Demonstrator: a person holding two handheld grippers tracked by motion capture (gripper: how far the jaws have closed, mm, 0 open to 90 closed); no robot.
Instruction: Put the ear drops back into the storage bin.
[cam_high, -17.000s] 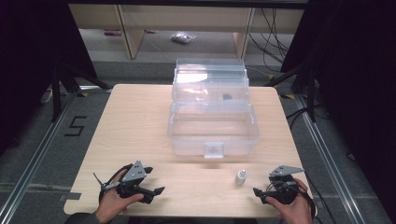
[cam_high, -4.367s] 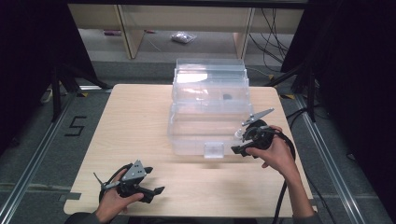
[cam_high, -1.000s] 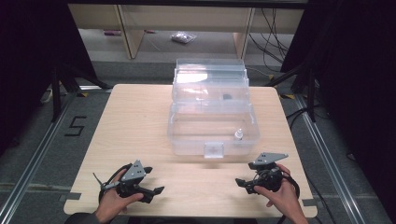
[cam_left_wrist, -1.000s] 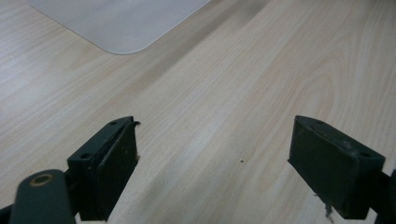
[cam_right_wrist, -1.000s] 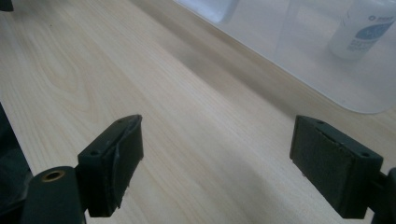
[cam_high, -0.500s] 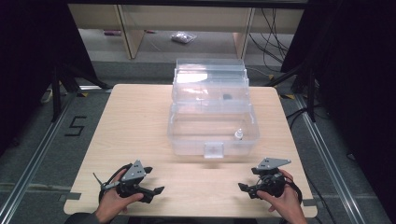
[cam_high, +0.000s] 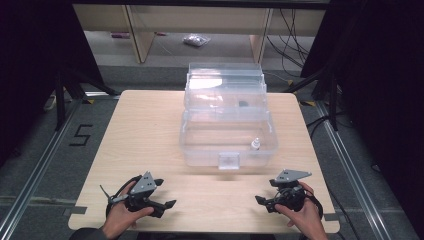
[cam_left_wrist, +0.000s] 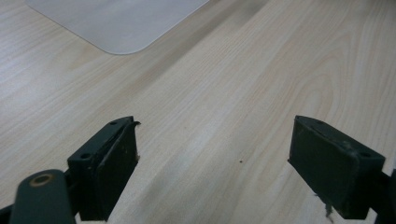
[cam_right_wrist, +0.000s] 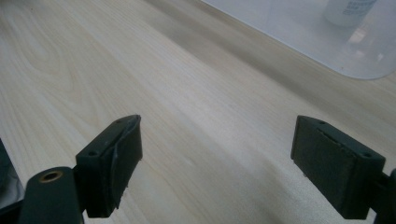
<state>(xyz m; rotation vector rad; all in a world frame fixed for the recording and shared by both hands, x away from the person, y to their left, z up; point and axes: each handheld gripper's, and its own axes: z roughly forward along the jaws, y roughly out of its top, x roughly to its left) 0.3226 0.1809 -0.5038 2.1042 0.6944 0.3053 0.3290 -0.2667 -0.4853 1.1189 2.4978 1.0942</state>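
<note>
Both tools, left tool (cam_high: 167, 204) and right tool (cam_high: 261, 200), rest spread on the tabletop (cam_high: 150, 130); a small bottle (cam_high: 255, 145) stands inside the clear box (cam_high: 200, 150).

A: From where does the high view look?
B: From above, forward and down on the whole bench (cam_high: 150, 125).
A: And both tool views?
B: Very near, low over the same bench.

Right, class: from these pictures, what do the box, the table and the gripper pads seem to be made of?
Box: clear, glossy plastic, probably; the table shows through its walls and light glints on it.
Table: pale wood or wood-look laminate with a matte finish; grain lines run across it.
Pads: black, dull, likely rubber or plastic; their edges look scuffed.
</note>
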